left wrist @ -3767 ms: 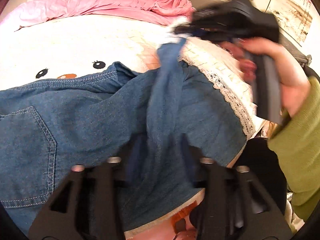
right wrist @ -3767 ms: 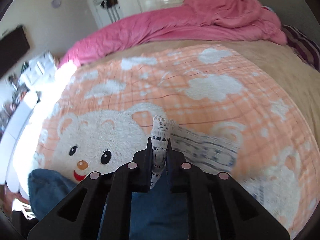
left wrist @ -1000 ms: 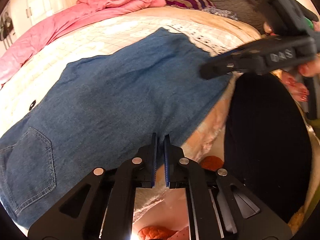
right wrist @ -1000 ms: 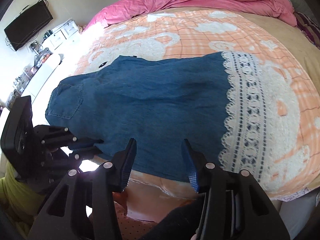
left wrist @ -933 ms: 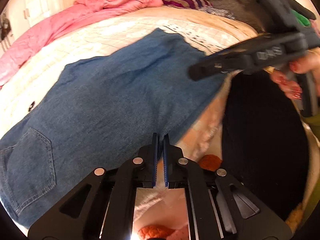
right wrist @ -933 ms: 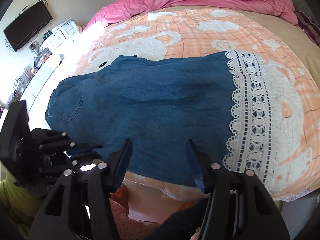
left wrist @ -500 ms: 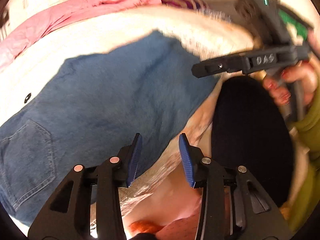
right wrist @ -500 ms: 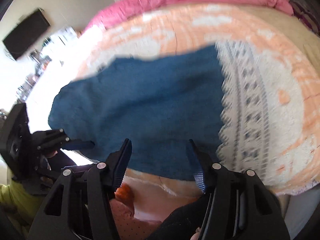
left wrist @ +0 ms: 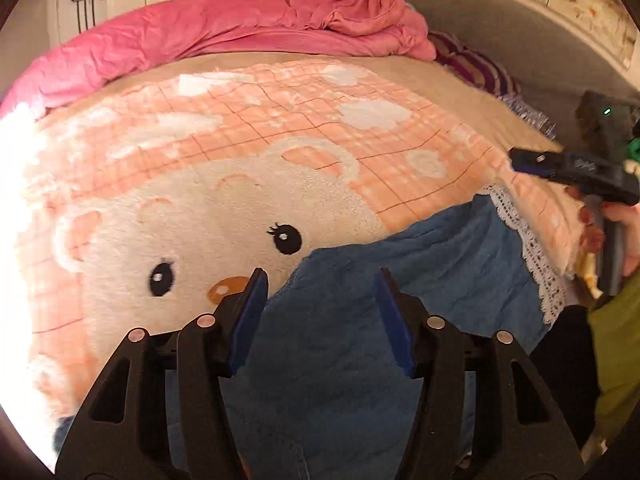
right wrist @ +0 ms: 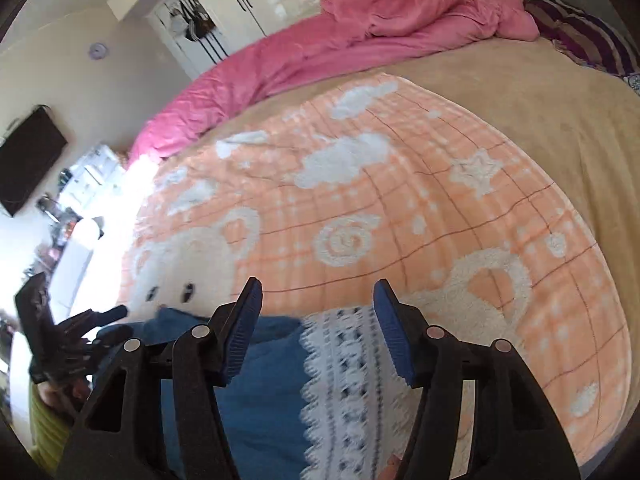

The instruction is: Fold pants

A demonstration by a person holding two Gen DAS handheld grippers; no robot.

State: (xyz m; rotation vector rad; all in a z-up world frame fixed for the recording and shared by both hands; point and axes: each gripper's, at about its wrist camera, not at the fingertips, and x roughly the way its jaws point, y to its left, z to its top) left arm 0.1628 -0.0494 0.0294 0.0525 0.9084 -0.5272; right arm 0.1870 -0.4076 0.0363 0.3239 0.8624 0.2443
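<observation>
Here my left tongs (left wrist: 320, 300) and right tongs (right wrist: 318, 312) gape wide, empty, above the lace-hemmed blue denim pants (left wrist: 400, 280) on the bed (left wrist: 280, 120).

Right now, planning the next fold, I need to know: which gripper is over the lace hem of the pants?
The right gripper: open above the white lace hem. The left gripper, also open, hangs over plain denim.

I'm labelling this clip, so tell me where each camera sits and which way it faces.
Left wrist: on the left claw, open above the denim pants, facing the pink duvet; right hand shows.
Right wrist: on the right claw, open above the lace hem; left claw at left.
Shared: pants, bear blanket, duvet.
</observation>
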